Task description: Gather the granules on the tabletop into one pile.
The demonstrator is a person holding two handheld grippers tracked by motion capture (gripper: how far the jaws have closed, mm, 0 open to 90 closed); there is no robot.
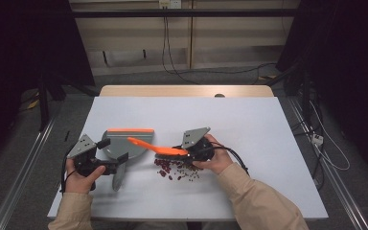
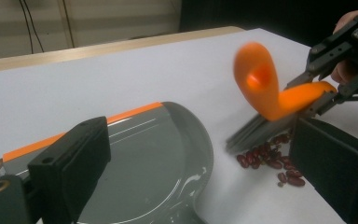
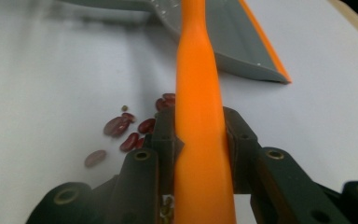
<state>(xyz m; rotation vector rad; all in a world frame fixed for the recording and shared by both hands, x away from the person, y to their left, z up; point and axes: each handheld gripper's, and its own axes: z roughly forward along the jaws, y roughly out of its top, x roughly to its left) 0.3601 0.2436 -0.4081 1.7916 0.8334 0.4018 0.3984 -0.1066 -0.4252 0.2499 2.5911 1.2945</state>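
A grey dustpan [image 1: 124, 141] [image 2: 158, 154] [image 3: 242, 42] with an orange front lip lies flat on the white table, its handle [image 1: 118, 178] pointing toward the person. My left gripper [image 1: 113, 150] [image 2: 198, 126] stands open, jaws wide apart on either side of the pan's rear; the right jaw is clear of it. My right gripper [image 1: 184, 153] [image 3: 200, 135] [image 2: 326, 98] is shut on the orange handle of a brush [image 1: 148, 146] [image 2: 261, 88] [image 3: 198, 93]. Its grey bristles [image 2: 261, 130] rest against a small pile of red beans [image 1: 175, 170] [image 2: 270, 158] [image 3: 126, 130] just right of the pan.
The white table top [image 1: 249, 124] stretches bare to the right and back. Its wooden far edge [image 1: 187, 91] meets a wall with hanging cables. Dark frames stand at both sides.
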